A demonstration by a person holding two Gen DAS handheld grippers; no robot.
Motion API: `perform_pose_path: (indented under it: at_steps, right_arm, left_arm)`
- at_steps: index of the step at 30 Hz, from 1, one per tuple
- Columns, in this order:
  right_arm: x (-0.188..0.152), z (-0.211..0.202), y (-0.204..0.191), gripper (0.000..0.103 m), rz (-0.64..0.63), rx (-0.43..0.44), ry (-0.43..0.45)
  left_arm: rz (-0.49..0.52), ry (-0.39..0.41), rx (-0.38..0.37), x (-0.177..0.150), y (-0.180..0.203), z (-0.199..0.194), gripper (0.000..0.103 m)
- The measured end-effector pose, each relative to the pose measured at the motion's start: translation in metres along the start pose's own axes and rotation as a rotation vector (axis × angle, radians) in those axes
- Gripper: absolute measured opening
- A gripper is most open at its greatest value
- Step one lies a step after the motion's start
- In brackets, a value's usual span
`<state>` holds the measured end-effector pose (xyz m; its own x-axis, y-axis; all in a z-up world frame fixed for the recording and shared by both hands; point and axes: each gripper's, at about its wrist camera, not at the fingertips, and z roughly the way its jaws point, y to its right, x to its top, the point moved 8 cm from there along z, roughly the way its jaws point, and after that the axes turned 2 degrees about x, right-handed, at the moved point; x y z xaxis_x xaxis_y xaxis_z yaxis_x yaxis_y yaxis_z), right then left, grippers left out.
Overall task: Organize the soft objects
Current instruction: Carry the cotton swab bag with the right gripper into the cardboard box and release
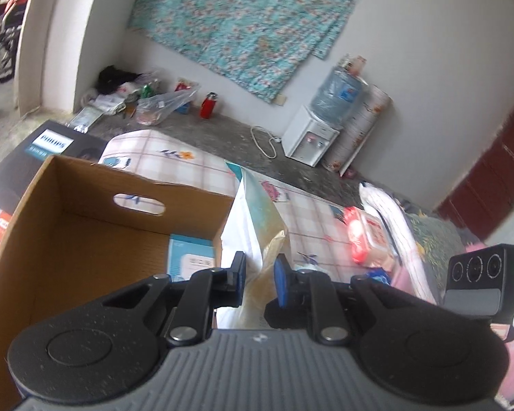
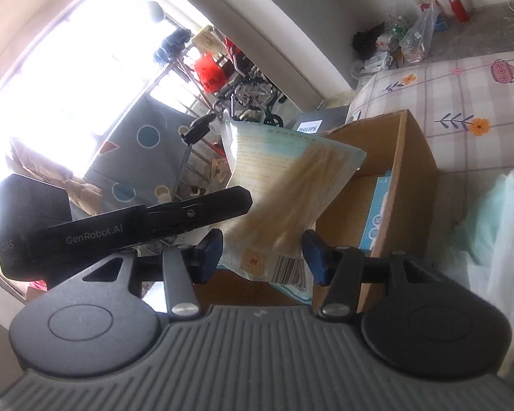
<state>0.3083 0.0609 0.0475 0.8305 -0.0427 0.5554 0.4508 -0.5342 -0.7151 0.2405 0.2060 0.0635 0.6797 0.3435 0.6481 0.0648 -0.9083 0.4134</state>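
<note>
Crinkly plastic bag (image 2: 284, 198), corrugated box (image 1: 85, 239)

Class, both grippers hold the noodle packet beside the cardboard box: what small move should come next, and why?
Probably carry the noodle packet sideways over the cardboard box and lower it in: it hangs outside the box wall, and there is bare floor beside the blue packet.

The blue packet (image 1: 192, 257) inside the cardboard box (image 1: 85, 239) is partly hidden behind the left gripper (image 1: 259, 282), and its print is too small to read. In the right wrist view the noodle bag (image 2: 284, 198) blurs toward its lower end, where the right gripper (image 2: 262, 251) covers its edges. The red packet (image 1: 363, 239) on the bed is too smeared to identify.
</note>
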Motion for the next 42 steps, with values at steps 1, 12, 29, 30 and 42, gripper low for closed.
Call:
perform_pose_path:
  at_steps: [1, 12, 29, 30, 42]
  right_arm:
    - [0.004, 0.011, -0.001, 0.052, -0.007, -0.016, -0.016]
    - [0.032, 0.103, 0.011, 0.051, -0.162, -0.224, -0.110]
    - [0.038, 0.062, 0.048, 0.049, -0.151, -0.226, -0.036]
    - [0.037, 0.061, 0.051, 0.049, -0.142, -0.229, -0.033]
    - [0.023, -0.009, 0.063, 0.051, -0.095, -0.256, 0.081]
  left_arm:
    - [-0.021, -0.005, -0.001, 0.004, -0.010, 0.004, 0.018]
    - [-0.185, -0.129, 0.061, 0.016, -0.107, 0.093, 0.018]
    - [-0.062, -0.276, 0.317, -0.010, -0.144, 0.147, 0.030]
    - [-0.058, -0.282, 0.326, -0.010, -0.143, 0.146, 0.035]
    - [-0.011, -0.131, 0.321, 0.001, -0.076, 0.076, 0.071]
